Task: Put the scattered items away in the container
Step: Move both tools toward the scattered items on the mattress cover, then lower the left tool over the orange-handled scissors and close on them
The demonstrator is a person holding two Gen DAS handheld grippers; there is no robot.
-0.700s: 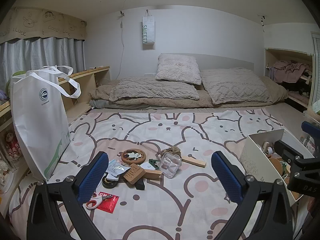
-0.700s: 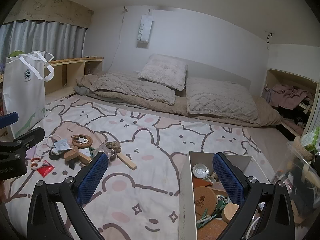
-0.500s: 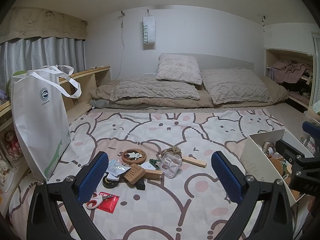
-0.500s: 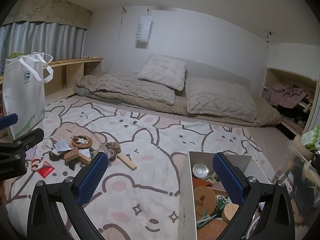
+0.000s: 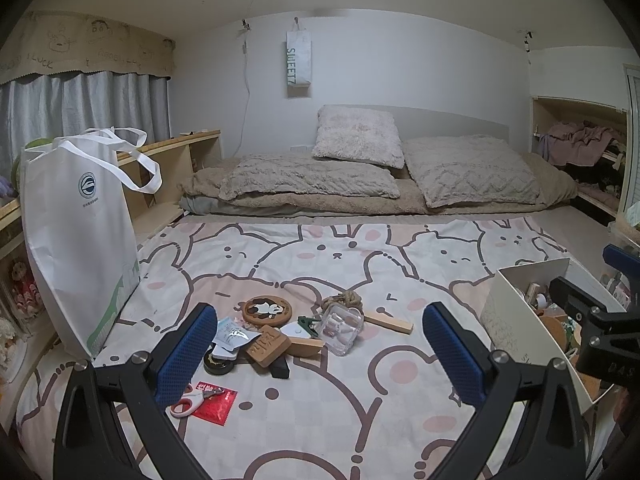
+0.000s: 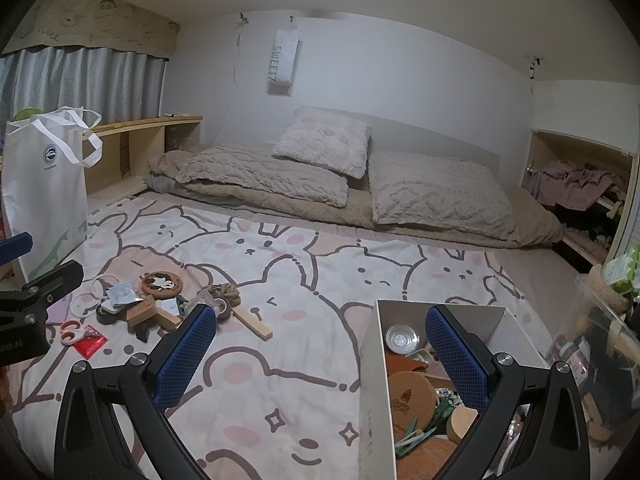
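1. Left tongs point(image 5: 320, 352): jaws wide apart, nothing btwn them, held above the bed point(image 5: 360, 420) w/ its cartoon-animal cover.
2. Right tongs point(image 6: 322, 354): jaws also wide apart, holding nothing; right pad sits over the white container point(image 6: 370, 380), left pad over bare cover.
3. Scattered items lie in a cluster on the cover, straight ahead of the left tongs, well apart from the container: round panda coaster point(image 5: 267, 309), clear plastic box point(image 5: 342, 329), wooden stick point(image 5: 388, 322), rope knot point(image 5: 344, 300), engraved wood block point(image 5: 269, 345), black round tin point(image 5: 218, 362), foil sachet point(image 5: 232, 334).
4. Nearer the left pad: scissors point(image 5: 188, 400) w/ orange-white handles resting on a red packet point(image 5: 214, 404).
5. Container stands at the cluster's right, on the bed; inside: cork coaster point(image 6: 410, 400), small metal tin point(image 6: 402, 338), other bits too jumbled to tell.
6. White tote bag point(image 5: 80, 232) upright at the bed's left edge.
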